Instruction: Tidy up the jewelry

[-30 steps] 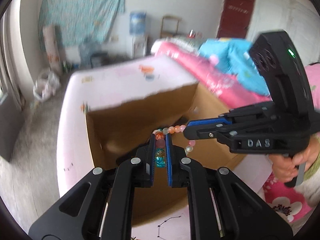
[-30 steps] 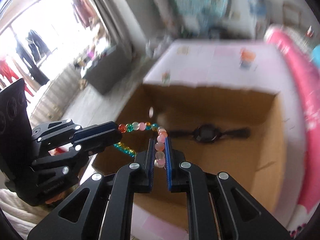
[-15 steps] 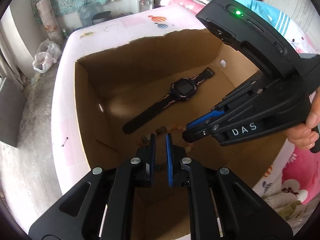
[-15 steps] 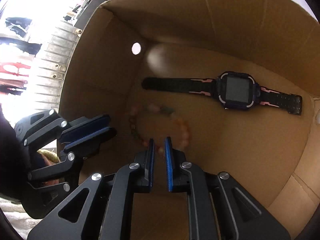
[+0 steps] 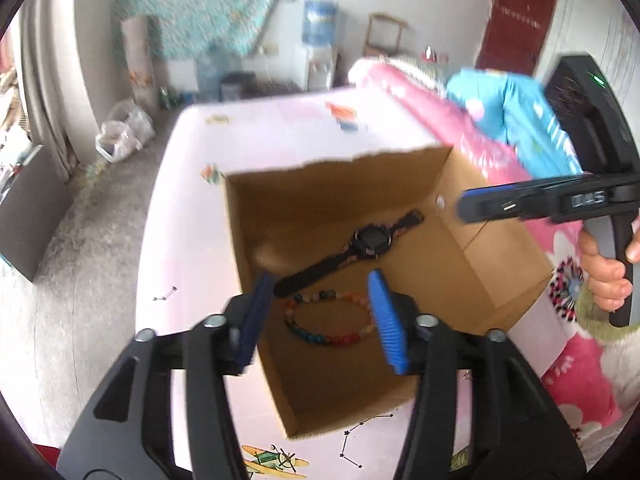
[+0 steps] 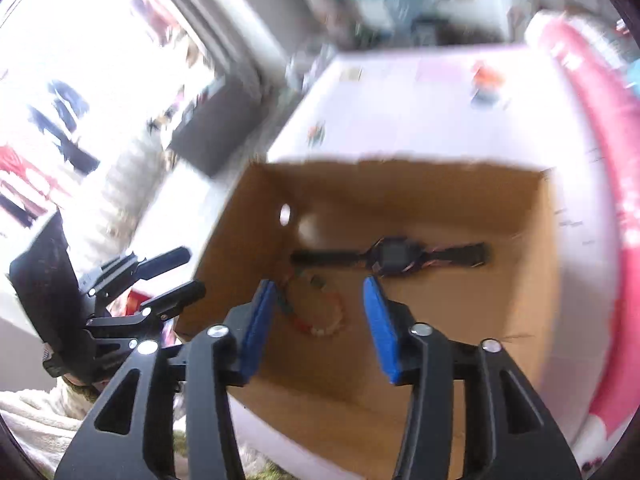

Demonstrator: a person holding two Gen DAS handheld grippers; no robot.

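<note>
A colourful bead bracelet (image 5: 326, 318) lies on the floor of an open cardboard box (image 5: 512, 280), next to a black watch (image 5: 370, 242). My left gripper (image 5: 320, 288) is open and empty, above the box's near edge. My right gripper (image 6: 318, 292) is open and empty too, above the bracelet (image 6: 316, 310) and the watch (image 6: 394, 256). The right gripper also shows at the right of the left wrist view (image 5: 464, 204). The left gripper shows at the left of the right wrist view (image 6: 192, 276).
The box (image 6: 224, 248) stands on a pale pink table (image 5: 192, 216) with cartoon prints. A pink bed with a blue blanket (image 5: 520, 120) lies to the right. Grey floor (image 5: 80, 240) with a plastic bag lies to the left.
Both grippers held the bracelet, lowered it into the box and let go. Now both are open wide and raised above the box, and the bracelet lies on the box floor.
</note>
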